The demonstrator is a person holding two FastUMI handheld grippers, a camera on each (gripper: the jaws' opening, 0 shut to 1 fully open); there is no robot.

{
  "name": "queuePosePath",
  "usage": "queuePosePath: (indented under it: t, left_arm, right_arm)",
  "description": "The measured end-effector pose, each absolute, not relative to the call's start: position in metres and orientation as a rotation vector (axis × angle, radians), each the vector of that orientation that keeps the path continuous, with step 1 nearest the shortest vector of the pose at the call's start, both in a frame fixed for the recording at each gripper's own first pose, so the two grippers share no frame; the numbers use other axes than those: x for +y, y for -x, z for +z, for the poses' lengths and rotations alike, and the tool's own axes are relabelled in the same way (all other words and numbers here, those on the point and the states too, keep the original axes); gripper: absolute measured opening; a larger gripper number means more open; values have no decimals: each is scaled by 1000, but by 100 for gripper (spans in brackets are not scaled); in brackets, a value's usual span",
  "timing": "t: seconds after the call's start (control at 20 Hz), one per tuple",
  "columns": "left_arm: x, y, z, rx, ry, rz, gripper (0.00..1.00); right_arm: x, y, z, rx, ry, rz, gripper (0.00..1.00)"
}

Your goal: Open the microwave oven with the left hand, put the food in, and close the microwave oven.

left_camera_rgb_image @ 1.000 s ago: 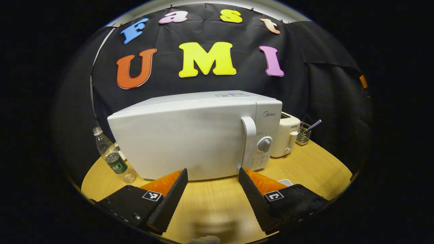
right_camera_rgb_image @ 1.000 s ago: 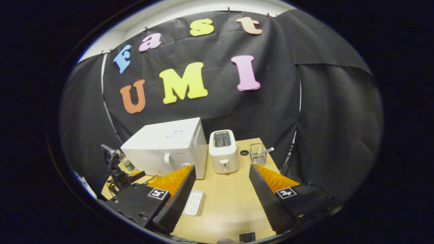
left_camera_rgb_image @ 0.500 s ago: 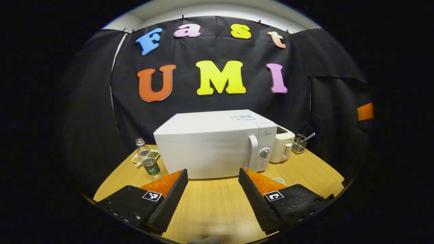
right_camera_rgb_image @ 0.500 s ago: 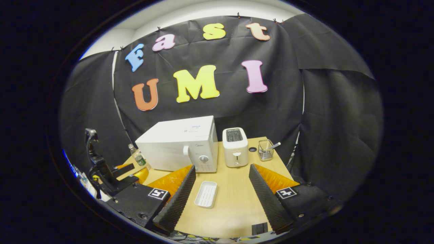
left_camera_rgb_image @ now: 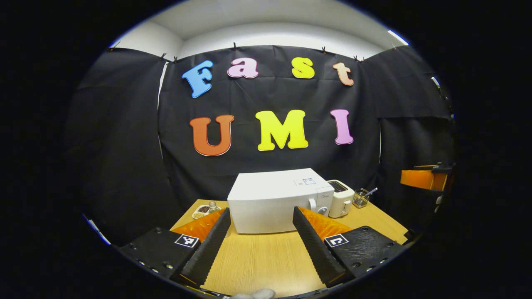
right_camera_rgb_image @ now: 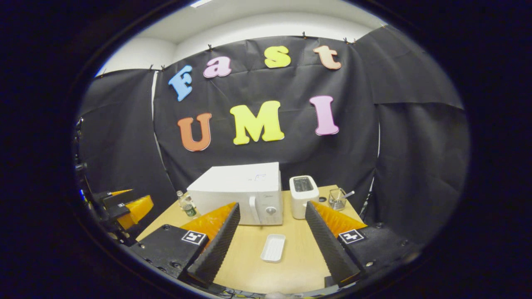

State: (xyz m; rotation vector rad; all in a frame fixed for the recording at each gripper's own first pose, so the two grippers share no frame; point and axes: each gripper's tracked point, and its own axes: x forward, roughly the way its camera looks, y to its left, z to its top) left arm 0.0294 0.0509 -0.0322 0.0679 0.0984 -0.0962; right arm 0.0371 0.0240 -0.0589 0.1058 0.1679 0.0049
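The microwave (left_camera_rgb_image: 274,201) sits on the wooden table (left_camera_rgb_image: 257,261), its door closed, the handle (right_camera_rgb_image: 252,209) and dial (right_camera_rgb_image: 270,210) on the right part of its front. A toaster (right_camera_rgb_image: 303,201) stands just beside it on the right, and farther right is a wire holder (right_camera_rgb_image: 336,200) with a utensil sticking out. A water bottle (right_camera_rgb_image: 188,206) stands at the microwave's left, and in the left gripper view a small dish (left_camera_rgb_image: 201,211) with something dark in it lies near the bottle cap (left_camera_rgb_image: 213,204). A white tray (right_camera_rgb_image: 273,248) lies on the table in front of the microwave, well apart from it; it looks bare, and I cannot tell where any food is

The left gripper (left_camera_rgb_image: 261,216) is held above the near edge of the table, facing the microwave front, fingers (left_camera_rgb_image: 208,247) wide apart with nothing between them. The right gripper (right_camera_rgb_image: 272,209) is likewise held back from the table edge, fingers (right_camera_rgb_image: 328,245) spread wide and holding nothing; the tray shows in the gap between them but lower, on the table. Neither touches the microwave

In the right gripper view the left gripper also shows at the far left edge, off the table's left side. In the left gripper view part of the right gripper shows at the far right edge
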Motion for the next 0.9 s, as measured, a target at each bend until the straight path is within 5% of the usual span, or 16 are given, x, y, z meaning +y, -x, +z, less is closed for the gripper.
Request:
queuePosePath:
  t: [0.4, 0.45, 0.55, 0.6, 0.7, 0.75, 0.8, 0.9]
  left_arm:
    - [77, -15, 33, 9, -35, -40, 95]
    - [79, -14, 37, 6, -33, -38, 95]
    - [86, -13, 45, -17, -35, -23, 95]
    - [86, -12, 48, -25, -39, -23, 95]
    - [88, -13, 50, -31, -44, -24, 95]
    - [86, -14, 51, -31, -42, -28, 95]
    - [87, -14, 51, -34, -37, -32, 95]
    - [88, -15, 58, -51, -33, -34, 95]
  right_arm:
    - [37, -35, -2, 55, 3, -36, 100]
    - [39, -36, 2, 47, 11, -33, 90]
    - [46, -33, 6, 43, 10, -21, 90]
    - [49, -33, 9, 42, 6, -14, 100]
    - [49, -33, 13, 37, 5, -18, 91]
    - [49, -33, 14, 36, 5, -18, 100]
    - [50, -33, 16, 31, 6, -20, 90]
    - [51, -32, 21, 24, 7, -23, 91]
